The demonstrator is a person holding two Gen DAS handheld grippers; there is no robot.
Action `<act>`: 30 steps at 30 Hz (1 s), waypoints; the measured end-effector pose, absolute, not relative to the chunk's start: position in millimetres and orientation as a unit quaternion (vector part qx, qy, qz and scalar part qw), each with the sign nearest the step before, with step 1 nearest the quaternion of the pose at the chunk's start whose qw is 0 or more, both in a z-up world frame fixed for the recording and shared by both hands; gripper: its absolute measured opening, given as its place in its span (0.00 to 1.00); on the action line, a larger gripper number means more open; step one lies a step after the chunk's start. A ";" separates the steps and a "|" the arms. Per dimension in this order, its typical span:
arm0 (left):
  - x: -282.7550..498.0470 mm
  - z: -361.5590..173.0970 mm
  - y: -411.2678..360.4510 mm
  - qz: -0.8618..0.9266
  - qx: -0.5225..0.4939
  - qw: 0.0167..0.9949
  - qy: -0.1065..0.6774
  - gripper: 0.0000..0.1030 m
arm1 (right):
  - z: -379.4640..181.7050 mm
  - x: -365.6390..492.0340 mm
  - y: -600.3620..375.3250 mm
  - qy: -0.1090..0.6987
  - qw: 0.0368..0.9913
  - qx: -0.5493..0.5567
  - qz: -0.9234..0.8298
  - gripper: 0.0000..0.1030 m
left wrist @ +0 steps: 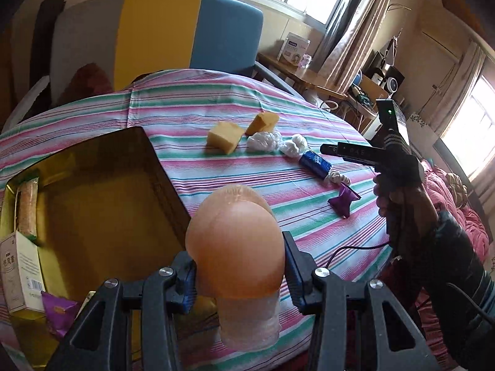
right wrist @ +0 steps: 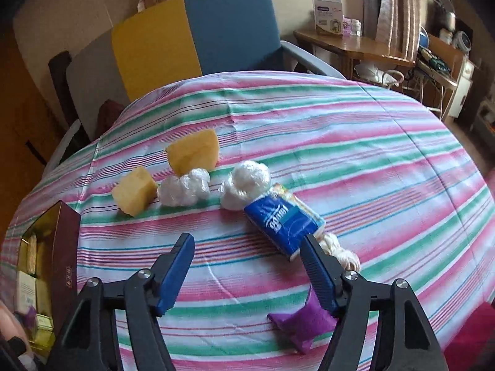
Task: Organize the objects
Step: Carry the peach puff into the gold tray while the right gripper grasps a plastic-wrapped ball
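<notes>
Peach-coloured soft object [left wrist: 236,244], lower centre, sits clamped between our left gripper [left wrist: 239,270] fingers beside the gold box [left wrist: 92,185], ready for stowing; our right gripper [right wrist: 247,266] gapes empty above the tissue pack [right wrist: 283,219].

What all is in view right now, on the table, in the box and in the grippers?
Sponge blocks: 2, yellow, far left of the row on the striped cloth.
Plastic wads: 2, white, just right of the sponges.
Tissue pack: 1, blue, right of the wads.
Cord bundle: 1, cream, at the pack's near end.
Purple packet: 1, on the cloth, nearest the right gripper; another one in the box.
Box: 1, dark outside, gold inside, left side of the table; holds a white carton and a tan wrapped bar.
Chair: 1, grey, yellow and blue, behind the table.
Left gripper: shut on a peach silicone piece.
Right gripper: open, holding nothing.
</notes>
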State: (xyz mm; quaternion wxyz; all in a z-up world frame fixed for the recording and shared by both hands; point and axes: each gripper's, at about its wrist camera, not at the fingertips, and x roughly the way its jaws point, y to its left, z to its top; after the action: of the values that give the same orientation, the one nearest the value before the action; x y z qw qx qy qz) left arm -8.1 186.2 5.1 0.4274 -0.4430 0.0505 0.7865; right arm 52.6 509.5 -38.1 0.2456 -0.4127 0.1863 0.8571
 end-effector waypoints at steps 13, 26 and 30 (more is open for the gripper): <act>-33.1 9.4 100.0 0.820 -0.448 0.357 -0.010 0.45 | -85.8 -50.9 562.9 0.133 0.271 -0.506 0.808 0.57; -58.8 9.9 60.1 0.834 -0.453 0.311 -0.053 0.45 | -35.0 -11.6 500.1 0.107 0.185 -0.449 0.867 0.28; -71.7 8.2 55.3 0.829 -0.466 0.303 -0.061 0.45 | -44.2 9.3 467.0 0.118 0.130 -0.456 0.872 0.29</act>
State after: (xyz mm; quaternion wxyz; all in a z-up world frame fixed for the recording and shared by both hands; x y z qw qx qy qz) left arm -71.7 55.3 8.2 0.3034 -0.4656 -0.0606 0.8292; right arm 9.3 467.0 -44.2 0.1296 -0.4564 0.1184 0.8723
